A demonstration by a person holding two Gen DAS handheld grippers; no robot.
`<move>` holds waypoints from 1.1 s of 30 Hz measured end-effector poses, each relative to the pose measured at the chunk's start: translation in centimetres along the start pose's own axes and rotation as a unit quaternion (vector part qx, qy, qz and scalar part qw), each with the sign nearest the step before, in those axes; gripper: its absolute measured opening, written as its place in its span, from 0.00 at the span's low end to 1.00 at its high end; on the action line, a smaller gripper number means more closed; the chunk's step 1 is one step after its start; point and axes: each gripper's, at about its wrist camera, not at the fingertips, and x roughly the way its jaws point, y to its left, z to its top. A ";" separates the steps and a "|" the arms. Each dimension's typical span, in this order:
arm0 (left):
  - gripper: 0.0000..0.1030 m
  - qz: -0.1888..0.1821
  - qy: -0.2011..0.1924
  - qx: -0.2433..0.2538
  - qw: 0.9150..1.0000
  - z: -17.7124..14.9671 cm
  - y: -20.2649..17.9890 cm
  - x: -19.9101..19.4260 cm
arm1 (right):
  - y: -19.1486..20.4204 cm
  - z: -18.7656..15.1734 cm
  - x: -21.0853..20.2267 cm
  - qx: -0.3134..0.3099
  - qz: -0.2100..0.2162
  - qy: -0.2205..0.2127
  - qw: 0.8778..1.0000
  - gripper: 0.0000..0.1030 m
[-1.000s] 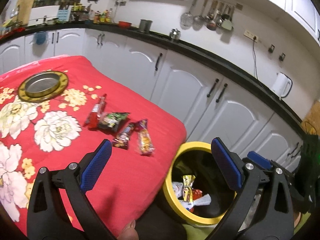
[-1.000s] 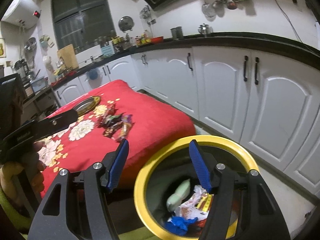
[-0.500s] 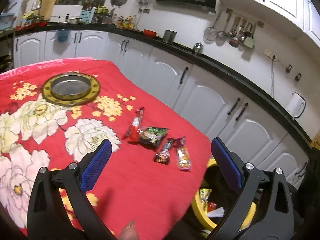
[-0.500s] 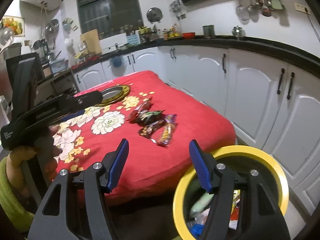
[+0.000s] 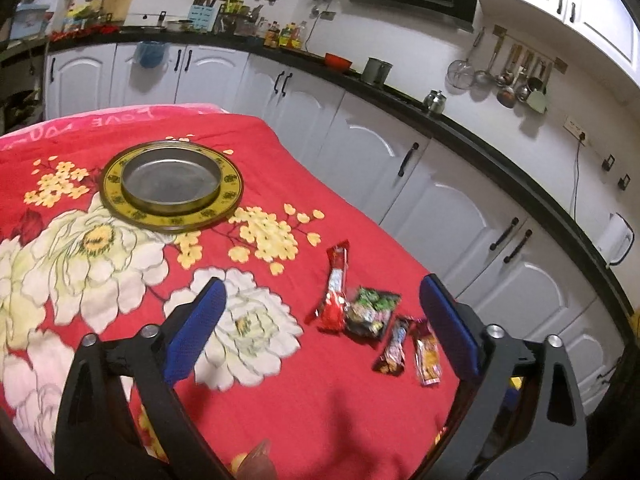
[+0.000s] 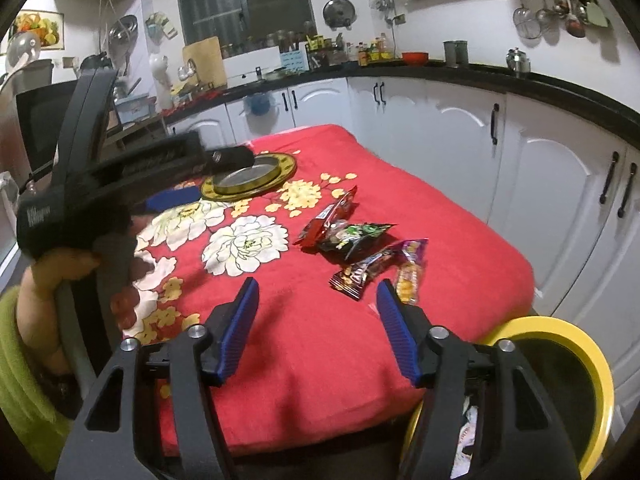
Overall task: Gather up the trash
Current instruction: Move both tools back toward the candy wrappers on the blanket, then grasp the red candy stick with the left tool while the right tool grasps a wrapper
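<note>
Several snack wrappers lie in a cluster on the red flowered cloth: a red wrapper (image 5: pixel 335 284), a dark green packet (image 5: pixel 370 310), a brown bar wrapper (image 5: pixel 394 348) and an orange wrapper (image 5: pixel 427 354). They also show in the right wrist view, the red wrapper (image 6: pixel 326 222) farthest and the orange wrapper (image 6: pixel 409 276) nearest. My left gripper (image 5: pixel 324 316) is open and empty above the cloth, short of the cluster. My right gripper (image 6: pixel 316 312) is open and empty, just short of the wrappers. The yellow-rimmed bin (image 6: pixel 592 364) stands below the table's right corner with trash inside.
A round metal tray with a yellow rim (image 5: pixel 171 186) sits at the far side of the table. White kitchen cabinets (image 5: pixel 440 200) run behind and to the right. The left gripper's body (image 6: pixel 120 176) reaches in from the left of the right wrist view.
Both grippers have swung away from the bin and up over the table, toward the wrapper cluster. The bin has dropped out of the left view. Both stay open.
</note>
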 end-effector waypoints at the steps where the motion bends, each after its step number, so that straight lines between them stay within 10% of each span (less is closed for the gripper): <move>1: 0.79 -0.001 0.001 -0.001 1.000 0.3 0.1 0.3 | 0.0 0.1 0.5 0.002 0.000 0.003 1.000 0.51; 21: 0.67 -0.037 0.123 0.027 0.991 2.4 -1.9 12.4 | -3.3 1.4 9.4 0.097 -0.044 0.071 0.992 0.30; 33: 0.16 -0.027 0.173 0.001 0.985 0.4 0.1 14.8 | -4.0 0.4 9.5 0.108 -0.017 0.077 0.991 0.07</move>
